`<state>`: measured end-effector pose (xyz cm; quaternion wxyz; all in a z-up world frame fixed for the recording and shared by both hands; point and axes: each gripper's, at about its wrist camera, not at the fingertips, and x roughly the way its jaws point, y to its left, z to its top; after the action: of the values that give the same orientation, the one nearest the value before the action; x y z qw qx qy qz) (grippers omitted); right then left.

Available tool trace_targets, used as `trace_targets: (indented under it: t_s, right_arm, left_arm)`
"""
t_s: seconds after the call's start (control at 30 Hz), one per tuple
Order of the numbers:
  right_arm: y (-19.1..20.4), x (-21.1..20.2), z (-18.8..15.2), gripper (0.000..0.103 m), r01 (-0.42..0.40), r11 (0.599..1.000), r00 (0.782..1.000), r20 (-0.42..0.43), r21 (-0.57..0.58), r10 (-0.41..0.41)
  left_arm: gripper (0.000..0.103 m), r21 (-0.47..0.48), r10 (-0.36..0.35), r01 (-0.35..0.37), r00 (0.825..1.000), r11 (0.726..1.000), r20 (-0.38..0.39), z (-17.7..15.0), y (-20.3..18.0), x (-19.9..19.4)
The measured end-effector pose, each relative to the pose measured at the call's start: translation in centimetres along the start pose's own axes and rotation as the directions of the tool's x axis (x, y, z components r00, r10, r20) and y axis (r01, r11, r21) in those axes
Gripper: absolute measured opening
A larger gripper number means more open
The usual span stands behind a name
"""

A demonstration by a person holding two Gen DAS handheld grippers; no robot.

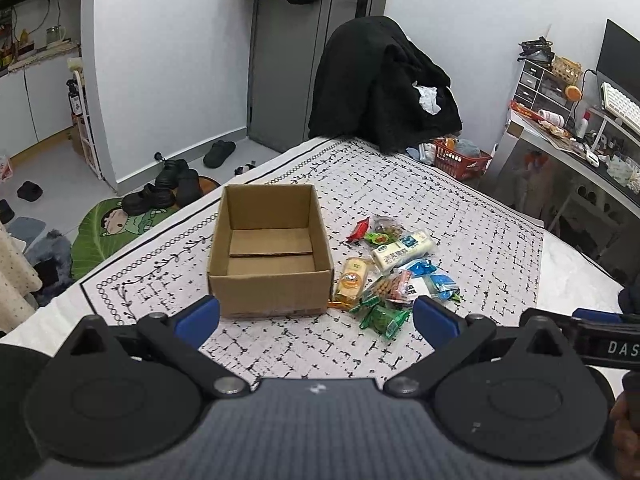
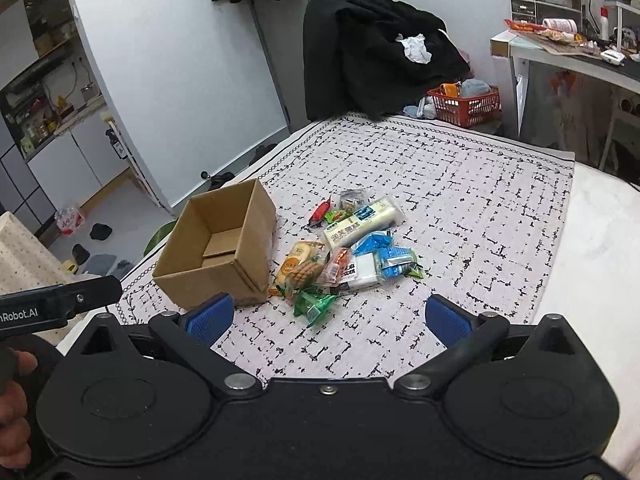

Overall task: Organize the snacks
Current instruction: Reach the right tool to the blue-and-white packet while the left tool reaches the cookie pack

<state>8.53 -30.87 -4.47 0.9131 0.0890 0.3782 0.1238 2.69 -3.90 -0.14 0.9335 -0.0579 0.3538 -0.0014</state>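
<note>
An open, empty cardboard box stands on a patterned cloth. Just right of it lies a pile of several snack packets: a long white pack, an orange cake pack, blue packets, a green packet nearest me, a red candy. My left gripper hangs open before the box and pile, holding nothing. My right gripper is open too, just short of the green packet.
The cloth covers a bed. A chair draped in black clothing stands at the far end, beside a red basket and a cluttered desk. Shoes lie on the floor at left.
</note>
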Motion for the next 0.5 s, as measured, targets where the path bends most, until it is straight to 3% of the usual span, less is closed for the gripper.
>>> trace_targets:
  t_s: [0.5]
  right_arm:
    - [-2.4,4.2,1.2,0.103,-0.014,0.999,0.999,-0.051,0.031,0.015]
  left_arm:
    - [0.102,-0.013,-0.003,0.003,0.999,1.0,-0.051,0.7,-2.3,4.8]
